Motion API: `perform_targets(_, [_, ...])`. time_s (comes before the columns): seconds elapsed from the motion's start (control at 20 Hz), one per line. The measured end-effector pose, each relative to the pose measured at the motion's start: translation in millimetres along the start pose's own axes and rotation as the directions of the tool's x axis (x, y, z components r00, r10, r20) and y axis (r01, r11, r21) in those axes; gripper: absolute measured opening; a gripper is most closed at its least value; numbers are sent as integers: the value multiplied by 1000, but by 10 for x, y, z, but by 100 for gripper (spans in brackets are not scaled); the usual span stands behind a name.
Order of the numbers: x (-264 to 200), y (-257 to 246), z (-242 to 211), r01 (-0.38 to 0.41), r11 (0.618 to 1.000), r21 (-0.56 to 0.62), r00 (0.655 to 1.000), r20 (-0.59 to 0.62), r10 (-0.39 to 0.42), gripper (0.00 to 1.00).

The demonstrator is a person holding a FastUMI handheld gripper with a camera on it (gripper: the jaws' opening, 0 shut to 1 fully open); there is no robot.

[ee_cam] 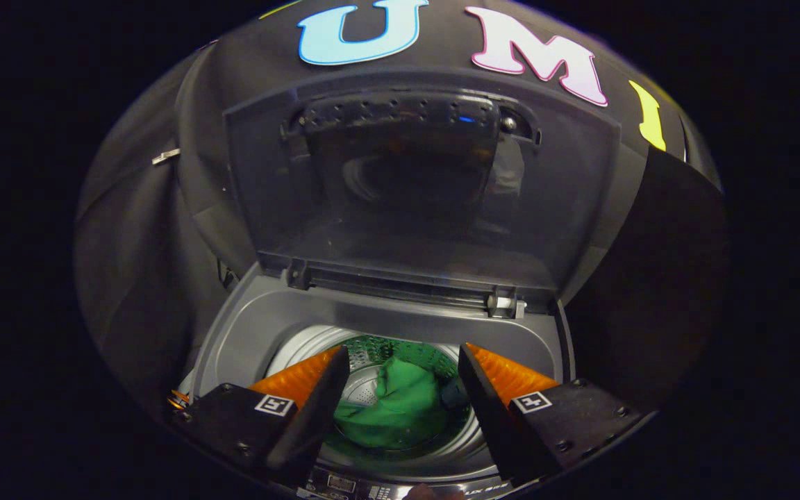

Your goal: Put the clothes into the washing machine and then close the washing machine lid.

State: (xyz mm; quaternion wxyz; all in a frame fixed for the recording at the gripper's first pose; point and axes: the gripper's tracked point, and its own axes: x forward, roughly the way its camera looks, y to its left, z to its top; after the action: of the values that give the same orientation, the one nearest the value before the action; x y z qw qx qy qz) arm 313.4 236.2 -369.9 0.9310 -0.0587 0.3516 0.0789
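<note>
Gripper view looks down into a grey top-loading washing machine [247,326] whose round perforated steel drum [365,389] serves as the landmark. A crumpled green cloth garment [393,410] lies loose at the bottom of that drum, slightly toward its near side, and nothing is touching it. The hand-held gripper [403,364] hovers above the drum's mouth with its two fingers spread wide and empty; the garment shows in the gap between them, well below the tips.

So the clothes appear to be in already, and what is left is most likely the lid. The dark, glossy, translucent washing machine lid [414,194] stands raised behind the drum, tilted back toward the booth wall, hinged along the far rim by two small grey hinges [504,302]. Its long axis runs side to side, parallel to the line between the fingers. Its free upper edge, with a handle recess [400,111], lies up and beyond the fingers, high above the drum. Closing it would probably mean lifting the gripper clear of the drum, reaching that top edge, and drawing it forward and down over the opening.
</note>
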Motion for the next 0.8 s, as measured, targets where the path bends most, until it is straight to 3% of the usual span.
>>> perform_targets(0.3, [-555,-9,554,-15,1000,-20,986,166,18,99])
perform_targets(0.8, [-1415,-68,1795,-106,993,46,918,387,81,99])
